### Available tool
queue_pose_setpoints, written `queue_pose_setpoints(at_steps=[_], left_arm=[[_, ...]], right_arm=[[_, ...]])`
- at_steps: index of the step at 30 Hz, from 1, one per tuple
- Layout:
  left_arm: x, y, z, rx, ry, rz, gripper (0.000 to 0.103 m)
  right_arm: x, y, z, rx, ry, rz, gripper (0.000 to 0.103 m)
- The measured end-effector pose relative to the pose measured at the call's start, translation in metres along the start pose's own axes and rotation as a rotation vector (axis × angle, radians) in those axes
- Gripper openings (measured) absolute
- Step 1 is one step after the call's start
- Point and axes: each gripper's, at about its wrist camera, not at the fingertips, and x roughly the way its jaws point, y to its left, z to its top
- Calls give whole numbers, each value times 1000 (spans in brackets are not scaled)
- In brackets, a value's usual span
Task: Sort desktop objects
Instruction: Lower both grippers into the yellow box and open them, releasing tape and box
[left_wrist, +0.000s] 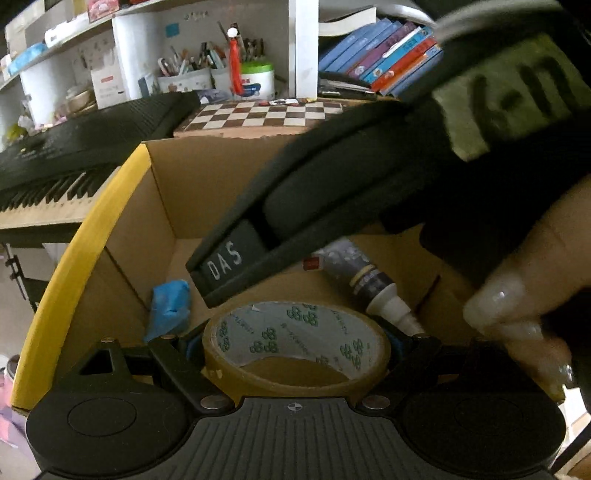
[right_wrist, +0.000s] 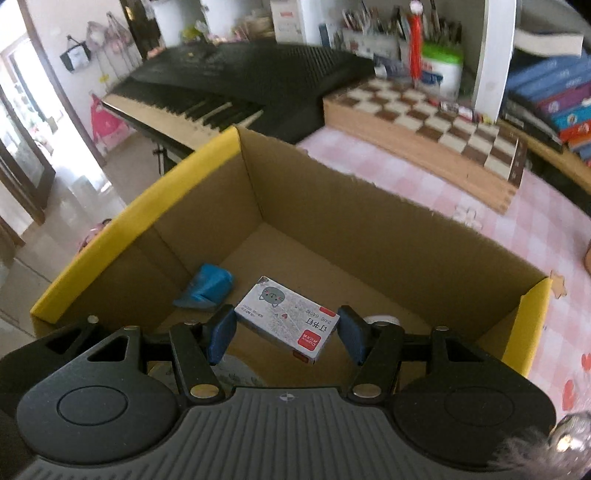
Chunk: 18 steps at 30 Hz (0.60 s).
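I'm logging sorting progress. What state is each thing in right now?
Left gripper: shut on tape roll.
Tape roll: held above the box.
Right gripper: open.
Staple box: between the fingers, ungripped.
Cardboard box: open-topped.
Blue object: lying inside.
Glue bottle: lying inside.

The cardboard box (right_wrist: 332, 221) floor lies open at its far end, past the blue object (right_wrist: 207, 288).
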Motion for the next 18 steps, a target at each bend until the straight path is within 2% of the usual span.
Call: queue_pose_setpoints(at_steps=[6, 9, 14, 18], left_arm=[[-4, -1, -1, -8, -7, -37, 90], [-8, 0, -3, -16, -25, -45, 92], [-24, 1, -3, -23, -83, -45, 96], [-42, 4, -2, -35, -154, -15, 99]], right_arm=[[3, -4, 5, 24, -9, -33, 59], [-4, -4, 6, 14, -49, -33, 67], [-31, -10, 7, 39, -136, -20, 67], [-62, -17, 2, 69, -219, -30, 67]])
